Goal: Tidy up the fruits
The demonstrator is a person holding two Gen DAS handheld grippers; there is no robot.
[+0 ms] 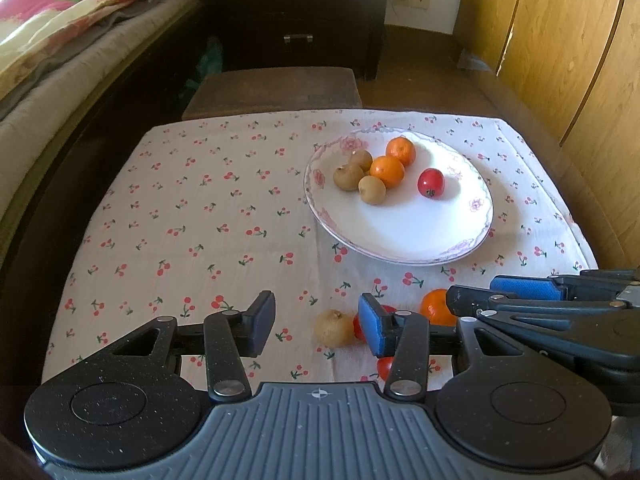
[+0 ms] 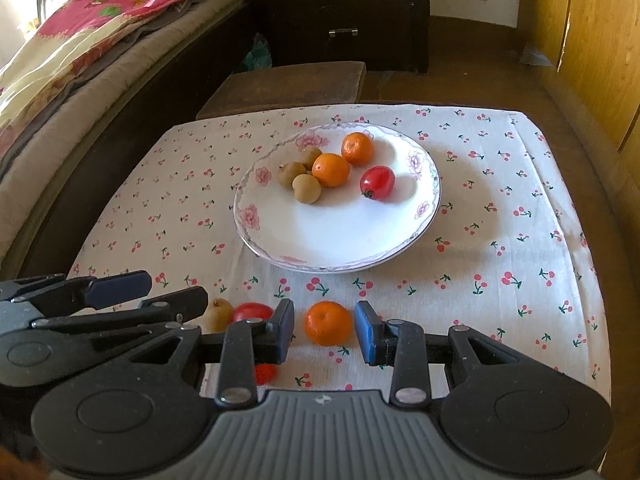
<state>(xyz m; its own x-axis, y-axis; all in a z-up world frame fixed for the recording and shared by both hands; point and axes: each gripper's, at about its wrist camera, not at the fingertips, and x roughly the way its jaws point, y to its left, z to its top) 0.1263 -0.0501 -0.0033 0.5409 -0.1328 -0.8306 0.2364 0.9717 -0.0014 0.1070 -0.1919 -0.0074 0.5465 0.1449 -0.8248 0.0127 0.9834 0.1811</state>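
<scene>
A white floral plate (image 1: 404, 236) (image 2: 332, 240) on the cherry-print cloth holds two oranges (image 2: 331, 169), three brown longans (image 2: 307, 188) and a red tomato (image 2: 377, 182). Loose on the cloth near me lie an orange (image 2: 328, 322) (image 1: 436, 307), a longan (image 1: 333, 327) (image 2: 219, 313) and two red tomatoes (image 2: 252, 312) (image 2: 265, 373). My left gripper (image 1: 318, 328) is open and empty, with the loose longan between its fingers. My right gripper (image 2: 325, 332) is open, with the loose orange between its fingertips; I see no contact.
The table's cherry-print cloth (image 1: 200, 220) ends at a dark bed frame on the left. A brown stool (image 1: 276, 90) stands behind the table, with a dark drawer cabinet (image 1: 298, 12) beyond. Wooden wardrobe doors (image 1: 560, 40) run along the right.
</scene>
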